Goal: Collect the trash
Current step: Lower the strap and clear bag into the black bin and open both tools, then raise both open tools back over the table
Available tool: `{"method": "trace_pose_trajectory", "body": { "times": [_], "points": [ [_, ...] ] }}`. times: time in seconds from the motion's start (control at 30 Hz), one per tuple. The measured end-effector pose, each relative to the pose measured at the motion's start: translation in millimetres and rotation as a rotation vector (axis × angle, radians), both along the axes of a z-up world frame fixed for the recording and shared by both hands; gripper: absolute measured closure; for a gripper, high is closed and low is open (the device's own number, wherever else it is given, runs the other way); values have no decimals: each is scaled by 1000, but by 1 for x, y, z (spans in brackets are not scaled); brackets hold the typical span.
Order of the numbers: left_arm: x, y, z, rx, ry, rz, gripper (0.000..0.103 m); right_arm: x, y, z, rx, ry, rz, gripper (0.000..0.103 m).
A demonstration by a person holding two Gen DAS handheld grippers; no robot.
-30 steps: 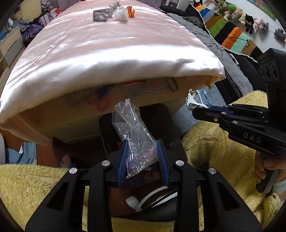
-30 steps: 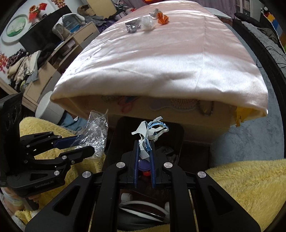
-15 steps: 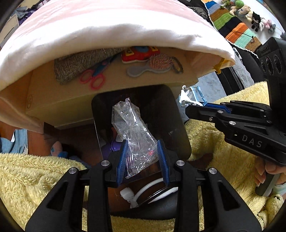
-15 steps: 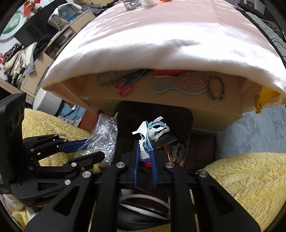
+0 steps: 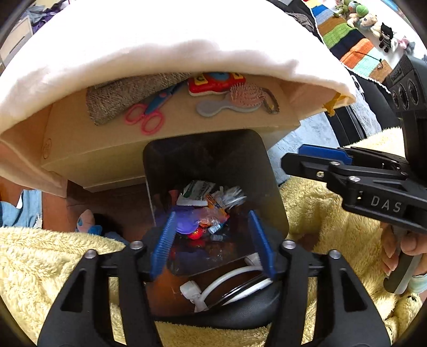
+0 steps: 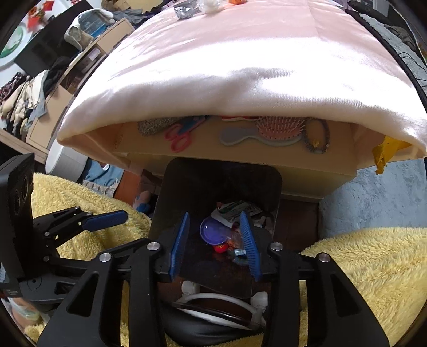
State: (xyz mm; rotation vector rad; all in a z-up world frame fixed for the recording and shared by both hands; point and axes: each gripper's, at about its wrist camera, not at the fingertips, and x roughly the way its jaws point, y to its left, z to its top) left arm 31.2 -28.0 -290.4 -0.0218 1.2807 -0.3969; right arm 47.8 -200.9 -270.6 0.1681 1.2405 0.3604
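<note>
A black trash bin (image 5: pixel 213 157) stands below me with its mouth up, and wrappers (image 5: pixel 197 192) and a purple lid (image 5: pixel 184 224) lie at its bottom. My left gripper (image 5: pixel 213 240) hangs over the bin with its jaws opening and nothing between them. My right gripper (image 6: pixel 214 240) hangs over the same bin (image 6: pixel 221 176), its jaws also opening with nothing between them; the purple lid (image 6: pixel 210 233) shows below. Each gripper appears in the other's view: the right gripper (image 5: pixel 296 156) at the right, the left gripper (image 6: pixel 128 229) at the left. Several scraps (image 6: pixel 184 10) lie far off on the pink sheet.
A cardboard ledge (image 5: pixel 186 141) under the pink sheet (image 6: pixel 240 66) holds pink scissors (image 5: pixel 146 120), a hairbrush (image 5: pixel 240 101) and a grey cloth (image 5: pixel 114 101). Yellow fluffy blanket (image 5: pixel 40 264) lies on both sides of the bin. A hand (image 5: pixel 400 248) grips the right tool.
Both grippers have opened. The clear plastic bag has left the left jaws and the white-and-blue paper scrap has left the right jaws. Both views have tipped further down toward the bin.
</note>
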Motion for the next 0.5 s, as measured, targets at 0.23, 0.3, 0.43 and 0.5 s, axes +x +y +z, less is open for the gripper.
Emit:
{"method": "trace_pose_trajectory", "body": {
  "times": [0.23,0.3,0.43,0.5],
  "points": [
    [11,18,26,24,-76,59,10,8,-23,24,-19,-62,-88,8],
    [15,24,37,3,-94,73,9,13,-28,31,-12,-73,-84,8],
    [25,31,60,-3,-151,83,8,22,-39,50,-3,-117,-96,8],
    [31,30,70,7,-179,82,8,30,-43,60,0,-141,-107,8]
  ]
}}
